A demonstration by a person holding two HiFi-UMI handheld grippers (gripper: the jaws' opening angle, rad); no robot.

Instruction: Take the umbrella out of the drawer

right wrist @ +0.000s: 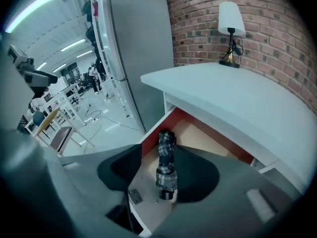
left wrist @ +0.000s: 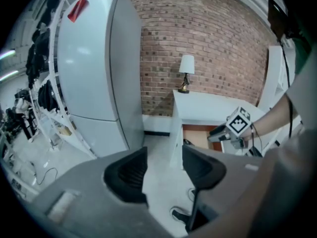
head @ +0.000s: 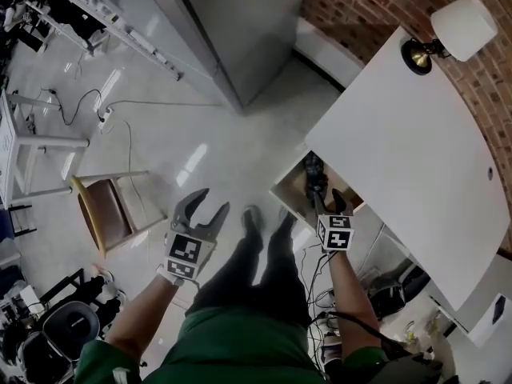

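Plaid umbrella (right wrist: 167, 163) in drawer (right wrist: 208, 138); right gripper (right wrist: 161, 167) jaws apart

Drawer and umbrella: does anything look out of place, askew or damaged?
Nothing stands out. The folded umbrella lies in the open drawer and looks intact, and the lamp stands upright on the white desk.

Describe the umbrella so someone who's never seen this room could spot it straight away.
Find the white desk by the brick wall, with a lamp on top. Under its top a drawer stands open, reddish inside with a pale wood floor. The umbrella lies on that floor: a short folded roll of dark plaid cloth, the only cloth thing in it.
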